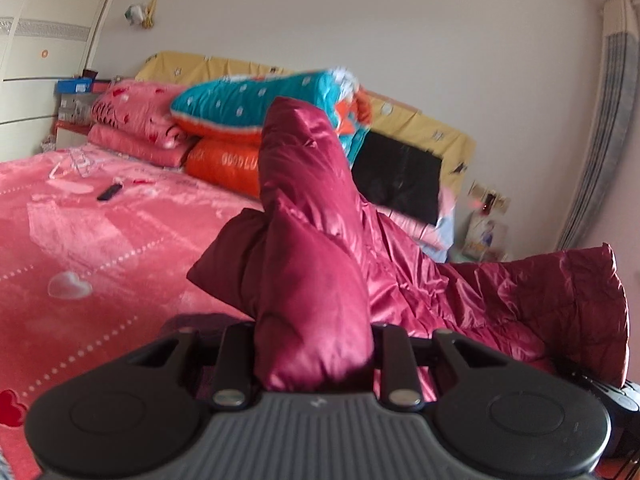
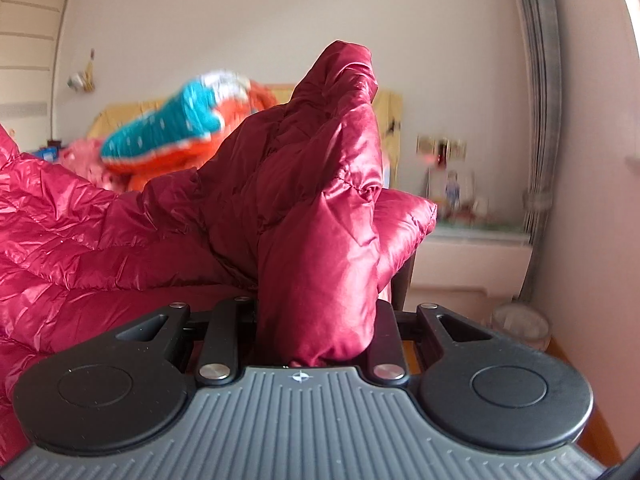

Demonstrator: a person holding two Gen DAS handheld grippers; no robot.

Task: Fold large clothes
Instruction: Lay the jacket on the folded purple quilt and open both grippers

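Note:
A shiny dark-red quilted down jacket (image 1: 420, 280) stretches between both grippers above a pink bed. In the left wrist view my left gripper (image 1: 314, 344) is shut on a bunched fold of the jacket, which stands up in front of the lens and hides the fingertips. In the right wrist view my right gripper (image 2: 316, 328) is shut on another bunched part of the jacket (image 2: 312, 220). The rest of the jacket spreads away to the left in that view.
The bed's pink heart-print blanket (image 1: 100, 240) lies to the left with a dark remote (image 1: 109, 192) on it. Stacked quilts and pillows (image 1: 248, 108) sit at the headboard. A bedside table (image 2: 472, 256) and a curtain (image 2: 536, 100) are on the right.

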